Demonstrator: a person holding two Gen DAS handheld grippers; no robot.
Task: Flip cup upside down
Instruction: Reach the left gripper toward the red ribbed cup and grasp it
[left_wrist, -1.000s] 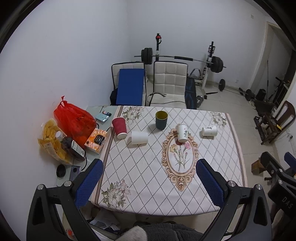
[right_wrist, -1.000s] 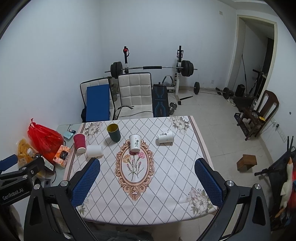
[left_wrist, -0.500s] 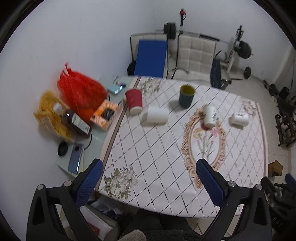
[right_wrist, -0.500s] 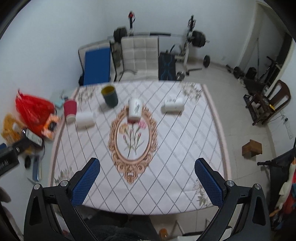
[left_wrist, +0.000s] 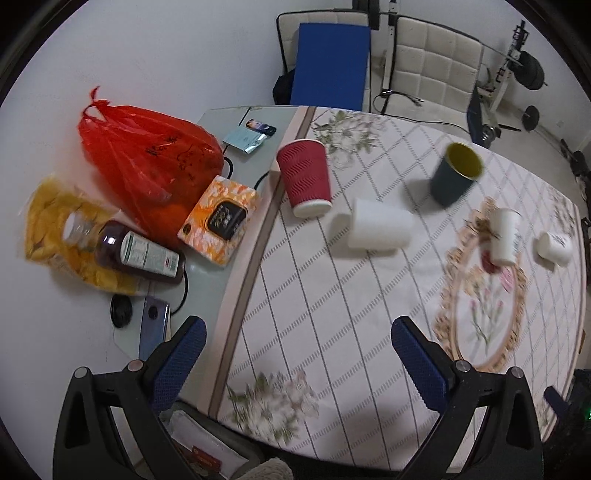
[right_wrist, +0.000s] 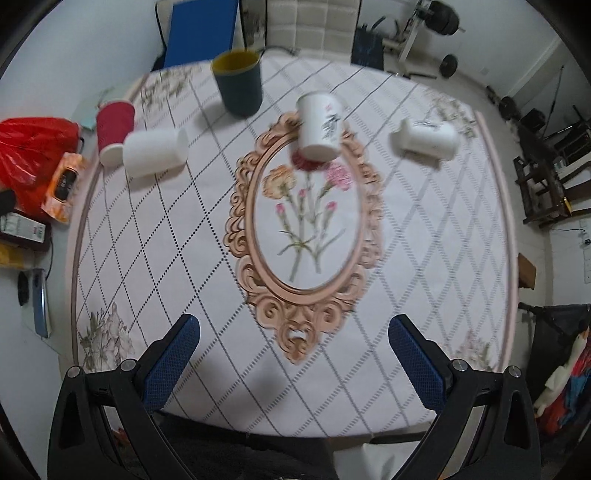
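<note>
Several cups are on the patterned tablecloth (left_wrist: 314, 295). A red paper cup (left_wrist: 306, 177) stands upside down at the left edge; it also shows in the right wrist view (right_wrist: 112, 127). A plain white cup (left_wrist: 380, 229) (right_wrist: 155, 153) lies on its side beside it. A dark green cup with a yellow inside (left_wrist: 456, 173) (right_wrist: 240, 83) stands upright. A white printed cup (left_wrist: 504, 236) (right_wrist: 319, 125) stands upside down. Another white printed cup (left_wrist: 556, 249) (right_wrist: 426, 138) lies on its side. My left gripper (left_wrist: 295, 350) and right gripper (right_wrist: 293, 345) are open, empty, above the table's near edge.
A red plastic bag (left_wrist: 144, 162), a yellow bag (left_wrist: 55, 236), a brown bottle (left_wrist: 140, 254), an orange box (left_wrist: 221, 221) and a phone (left_wrist: 153, 328) lie on the glass side table at left. Chairs (left_wrist: 436, 62) and gym gear stand behind the table.
Both grippers have moved forward and down towards the table, so the cups look larger. The left view has swung to the left side of the table. No cup has moved.
</note>
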